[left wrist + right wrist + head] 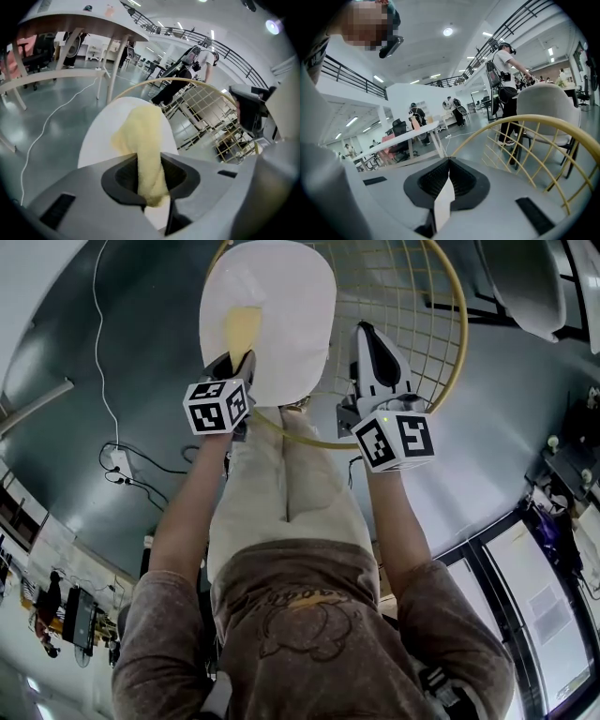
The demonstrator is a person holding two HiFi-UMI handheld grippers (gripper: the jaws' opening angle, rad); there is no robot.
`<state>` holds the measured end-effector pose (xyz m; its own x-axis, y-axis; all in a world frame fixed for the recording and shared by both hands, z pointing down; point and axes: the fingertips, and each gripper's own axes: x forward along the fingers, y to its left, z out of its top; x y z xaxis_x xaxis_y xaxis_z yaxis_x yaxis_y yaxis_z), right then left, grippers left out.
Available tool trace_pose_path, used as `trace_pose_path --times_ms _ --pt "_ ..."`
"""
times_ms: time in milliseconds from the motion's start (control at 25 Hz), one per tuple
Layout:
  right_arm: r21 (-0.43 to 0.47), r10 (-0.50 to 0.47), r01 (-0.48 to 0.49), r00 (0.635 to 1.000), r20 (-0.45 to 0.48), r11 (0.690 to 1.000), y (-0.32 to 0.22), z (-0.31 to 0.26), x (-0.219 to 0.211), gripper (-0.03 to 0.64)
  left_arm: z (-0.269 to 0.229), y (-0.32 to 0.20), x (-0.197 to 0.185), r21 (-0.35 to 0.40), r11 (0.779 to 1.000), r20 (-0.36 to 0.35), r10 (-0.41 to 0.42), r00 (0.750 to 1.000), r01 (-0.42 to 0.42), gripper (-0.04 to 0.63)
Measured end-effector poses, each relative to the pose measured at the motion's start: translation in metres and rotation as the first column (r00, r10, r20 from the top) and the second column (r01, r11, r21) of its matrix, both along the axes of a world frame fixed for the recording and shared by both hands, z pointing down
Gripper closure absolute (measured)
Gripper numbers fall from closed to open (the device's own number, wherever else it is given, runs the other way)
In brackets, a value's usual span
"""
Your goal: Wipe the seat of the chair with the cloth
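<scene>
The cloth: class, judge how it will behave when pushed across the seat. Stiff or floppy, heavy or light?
Probably floppy: the cloth folds loosely beyond the left tongs. Likely light, since a pinch at one end holds it. Its fuzzy pile may drag on the smooth seat.

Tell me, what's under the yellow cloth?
The white chair seat is under the yellow cloth, which the left gripper pinches at one end. The patch of seat right beneath the cloth is covered, so it cannot be seen.
</scene>
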<state>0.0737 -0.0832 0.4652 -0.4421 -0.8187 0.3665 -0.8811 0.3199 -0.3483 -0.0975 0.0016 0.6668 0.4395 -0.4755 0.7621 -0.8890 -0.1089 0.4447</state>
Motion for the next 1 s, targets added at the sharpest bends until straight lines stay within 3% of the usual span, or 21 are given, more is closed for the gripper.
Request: trace_pose_path --times_ms 280,560,680,880,1000 --pt "0.007 0.023 -0.023 1.0 -0.007 1.0 0.008 -0.005 0.014 0.591 -0.001 0.019 0.104 -0.009 0.987 -0.143 0.157 0.977 -0.16 0.497" --pt "0.012 0.047 -0.047 0.999 -0.01 0.999 0.013 -0.009 0.027 0.591 -0.015 0.035 0.182 -0.009 0.944 -0.324 0.31 0.894 -0.33 0.497" --pt "0.009 0.054 -0.054 0.998 -0.011 0.999 0.014 -0.008 0.032 0.591 -0.009 0.048 0.198 -0.079 0.928 -0.398 0.306 0.865 -0.364 0.497" --pt "0.009 0.054 -0.054 0.998 -0.008 0.998 0.013 -0.007 0.035 0.591 0.028 0.061 0.18 -0.174 0.904 -0.287 0.332 0.898 -0.39 0.497" --pt "0.005 0.053 -0.052 0.999 -0.007 0.999 0.012 -0.005 0.035 0.591 0.041 0.065 0.162 -0.218 0.907 -0.23 0.312 0.922 -0.361 0.497"
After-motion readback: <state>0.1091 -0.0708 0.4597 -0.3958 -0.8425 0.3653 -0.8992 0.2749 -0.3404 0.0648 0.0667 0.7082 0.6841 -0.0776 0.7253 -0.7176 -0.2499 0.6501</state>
